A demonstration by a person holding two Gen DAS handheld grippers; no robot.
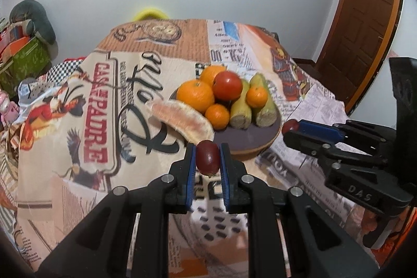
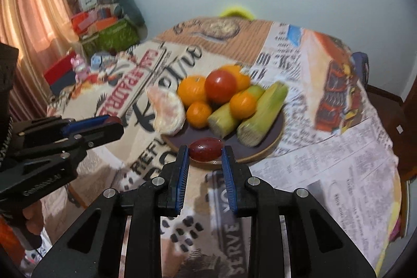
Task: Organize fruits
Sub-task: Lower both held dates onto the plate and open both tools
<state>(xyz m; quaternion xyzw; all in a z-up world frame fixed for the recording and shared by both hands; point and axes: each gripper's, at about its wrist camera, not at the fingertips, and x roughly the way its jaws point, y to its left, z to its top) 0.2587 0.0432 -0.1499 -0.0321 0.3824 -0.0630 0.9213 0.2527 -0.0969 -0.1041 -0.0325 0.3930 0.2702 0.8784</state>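
A round plate [image 1: 258, 138] [image 2: 263, 147] on the printed tablecloth carries oranges [image 1: 195, 94] [image 2: 192, 90], a red tomato [image 1: 228, 85] [image 2: 221, 86], two ears of corn [image 1: 264, 106] [image 2: 260, 116] and a peeled pomelo wedge [image 1: 179, 119] [image 2: 166, 110]. My left gripper [image 1: 207, 158] is shut on a small dark red fruit [image 1: 207, 158], held upright just in front of the plate; it also shows at the left of the right wrist view [image 2: 112, 121]. My right gripper [image 2: 206, 149] is shut on a second dark red fruit [image 2: 206, 149] lying crosswise near the plate's rim, and its tip shows at the right of the left wrist view [image 1: 290, 127].
The tablecloth [image 1: 104, 121] [image 2: 325, 160] covers a round table whose edge drops off on all sides. Boxes and clutter [image 1: 23, 59] [image 2: 104, 33] stand beyond the left edge. A wooden door [image 1: 365, 17] is at the far right, a curtain [image 2: 34, 4] at the left.
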